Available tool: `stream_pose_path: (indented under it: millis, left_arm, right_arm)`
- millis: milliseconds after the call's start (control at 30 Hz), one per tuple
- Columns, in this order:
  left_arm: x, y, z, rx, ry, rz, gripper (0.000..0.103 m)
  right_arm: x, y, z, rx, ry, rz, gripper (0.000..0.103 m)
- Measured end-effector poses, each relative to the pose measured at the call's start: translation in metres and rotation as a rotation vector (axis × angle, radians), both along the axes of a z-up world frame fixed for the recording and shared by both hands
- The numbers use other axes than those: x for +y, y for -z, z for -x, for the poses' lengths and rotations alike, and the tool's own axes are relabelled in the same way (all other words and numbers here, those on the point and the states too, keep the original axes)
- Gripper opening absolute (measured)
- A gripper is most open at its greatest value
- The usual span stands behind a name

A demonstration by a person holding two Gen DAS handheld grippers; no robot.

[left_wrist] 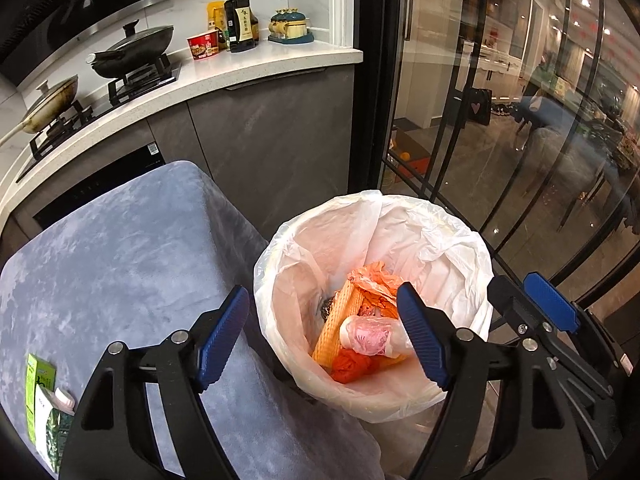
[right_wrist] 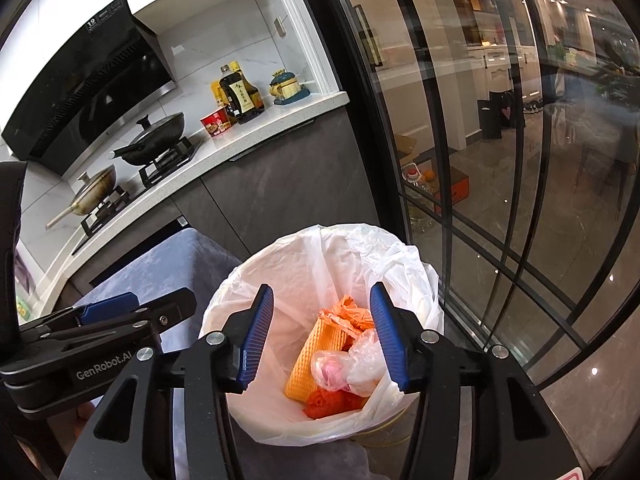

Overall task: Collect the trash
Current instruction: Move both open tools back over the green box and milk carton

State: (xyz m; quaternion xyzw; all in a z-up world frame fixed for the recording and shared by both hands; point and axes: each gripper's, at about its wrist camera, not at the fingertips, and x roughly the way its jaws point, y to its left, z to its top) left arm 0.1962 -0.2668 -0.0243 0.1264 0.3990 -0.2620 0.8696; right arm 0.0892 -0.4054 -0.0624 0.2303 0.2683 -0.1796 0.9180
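Room: we are in a kitchen; the white counter point(left_wrist: 256, 68) runs along the far left with two pans on the stove, and glass doors point(left_wrist: 500, 120) close the right side.

Table: a table with a grey-blue cloth point(left_wrist: 120, 248) stands at the near left, just beside the bin, so we judge that trash is carried only a short way from the cloth to the bin.

Bin: the trash bin point(left_wrist: 476, 264) stands on the floor between the table and the glass doors; its white liner bag is folded over the rim, which keeps the bag open for dropping.

Trash inside: an orange ribbed sheet point(right_wrist: 316, 356), crumpled orange plastic and a clear plastic wrap with something pink point(right_wrist: 340, 372) lie at the bottom, so a part of the collecting is done.

Trash left: a green carton point(left_wrist: 40, 404) lies on the cloth at the near left edge, with a small pink-white thing beside it; we think this one goes next.

Left gripper point(left_wrist: 324, 344): the jaws stand wide apart and hold nothing; it hangs over the bin's left rim and the table edge.

Right gripper point(right_wrist: 322, 336): the jaws are also wide and hold nothing; it points straight down into the bin, as fits a release position.

Next move: we judge that one gripper must turn to the near left for the carton.
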Motion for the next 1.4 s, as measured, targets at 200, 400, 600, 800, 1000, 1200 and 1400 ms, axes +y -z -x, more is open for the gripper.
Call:
stream_pose_path:
  millis: [200,400,600,800,1000,1200,1400]
  left_arm:
    - [0.012,-0.008,0.004,-0.013,-0.008,0.014,0.075]
    - [0.043,-0.024,0.011,-0.032,-0.043,0.045,0.080]
    - [0.102,-0.037,0.021,-0.051,-0.107,0.062,0.084]
    - [0.181,-0.037,0.031,-0.059,-0.219,0.055,0.089]
    - [0.272,-0.024,0.042,-0.026,-0.350,0.048,0.090]
    - [0.355,-0.007,0.053,0.000,-0.466,0.027,0.090]
    - [0.436,0.017,0.060,0.053,-0.586,0.014,0.090]
  right_arm:
    - [0.008,-0.010,0.005,-0.011,0.003,0.015,0.053]
    - [0.026,-0.025,0.013,-0.028,-0.010,0.039,0.055]
    - [0.059,-0.042,0.023,-0.041,-0.043,0.051,0.059]
    - [0.115,-0.052,0.028,-0.035,-0.121,0.088,0.066]
    - [0.183,-0.045,0.023,-0.007,-0.236,0.113,0.067]
    - [0.246,-0.025,0.013,0.037,-0.343,0.081,0.068]
    - [0.308,-0.008,0.002,0.073,-0.438,0.053,0.068]
